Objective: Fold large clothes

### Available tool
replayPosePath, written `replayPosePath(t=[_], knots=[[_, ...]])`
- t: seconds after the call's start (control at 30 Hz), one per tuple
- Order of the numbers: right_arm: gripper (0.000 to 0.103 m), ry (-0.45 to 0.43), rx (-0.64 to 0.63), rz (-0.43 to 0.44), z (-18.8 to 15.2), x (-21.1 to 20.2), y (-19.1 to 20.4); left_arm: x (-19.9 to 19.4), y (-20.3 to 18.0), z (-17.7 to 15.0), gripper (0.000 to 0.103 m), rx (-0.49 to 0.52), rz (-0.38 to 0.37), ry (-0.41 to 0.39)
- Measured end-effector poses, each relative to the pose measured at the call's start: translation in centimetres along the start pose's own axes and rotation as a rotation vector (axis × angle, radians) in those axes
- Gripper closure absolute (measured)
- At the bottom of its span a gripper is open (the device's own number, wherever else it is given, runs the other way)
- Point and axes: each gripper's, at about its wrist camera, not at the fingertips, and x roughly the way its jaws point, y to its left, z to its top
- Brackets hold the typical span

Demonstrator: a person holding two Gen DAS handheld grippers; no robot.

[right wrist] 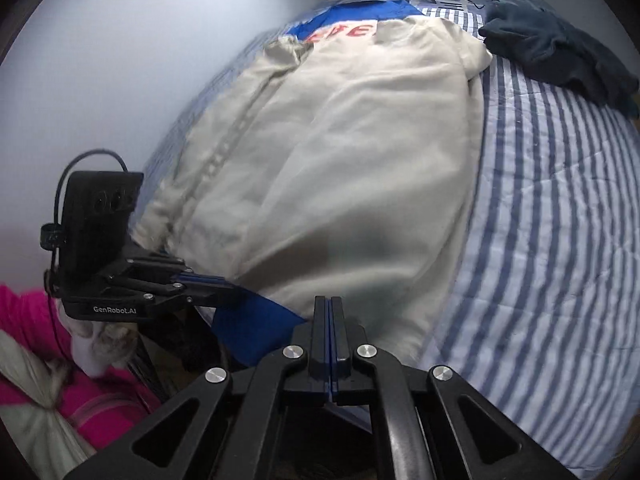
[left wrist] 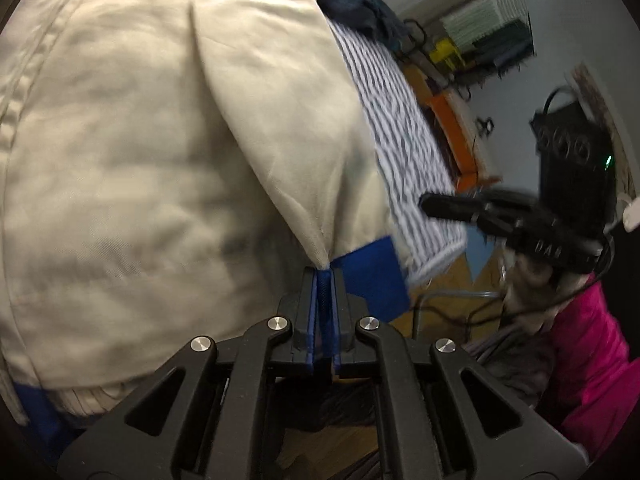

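Both grippers — left (left wrist: 324, 276), right (right wrist: 329, 304) — apparently pinch the blurred beige garment (right wrist: 340, 160).

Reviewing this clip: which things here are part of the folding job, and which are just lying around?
In the job: beige jacket; left hand-held gripper; right hand-held gripper, both shut on its hem.

Lying about: dark garment; striped bedcover; orange box.

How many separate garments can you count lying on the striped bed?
2. A large beige garment with blue trim lies spread along the striped bed, its near edge at both jaws. A dark navy garment lies crumpled at the far right. Others may be hidden underneath.
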Motion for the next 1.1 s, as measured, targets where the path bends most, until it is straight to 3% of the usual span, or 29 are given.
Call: replayPosePath(t=[0.1,0.17,0.27,0.33,0.37,0.4,0.5,0.77,0.83,0.87,1.0,1.1], knots=[[0.103,0.038,0.064,-0.039,-0.8,0.7,-2.0,1.6,1.5,-0.4,0.100,-0.062,0.004,0.043],[0.103,0.021,0.131,0.000,-1.2,0.3,-3.3,1.4,2.6,-0.4,0.100,-0.133,-0.048,0.044],[0.102,-0.049,0.130,0.040,-0.9,-1.5,-3.5,0.0,2.0,-0.2,0.100,-0.081,-0.028,0.015],[0.084,-0.086,0.152,0.035,-0.2,-2.2,-4.2,-0.6,1.4,-0.1,0.100,-0.046,0.008,0.007],[0.057,-0.106,0.181,0.054,0.2,-2.4,-4.8,-0.8,1.4,-0.2,0.100,-0.039,0.012,0.003],[0.049,-0.123,0.211,0.086,0.6,-2.3,-5.5,-0.8,1.3,-0.3,0.100,-0.036,0.015,0.002],[0.053,-0.108,0.256,0.166,1.5,-0.9,-6.7,-1.1,1.6,-0.5,0.100,-0.053,0.016,0.001],[0.064,0.037,0.210,0.234,0.5,3.9,-5.5,-0.2,1.8,-1.0,0.100,-0.082,0.013,0.011],[0.083,0.064,0.185,0.231,0.6,4.7,-4.6,0.1,1.9,-0.9,0.100,-0.088,0.013,0.015],[0.100,0.076,0.170,0.216,0.6,5.1,-4.1,0.3,1.8,-0.9,0.100,-0.090,0.016,0.018],[0.103,0.042,0.080,0.083,1.0,2.5,-2.0,0.1,0.6,-0.7,0.100,-0.085,-0.001,0.004],[0.103,-0.011,0.097,0.083,1.2,-1.2,-2.5,-0.2,-1.1,-0.7,0.100,-0.038,-0.008,-0.016]])
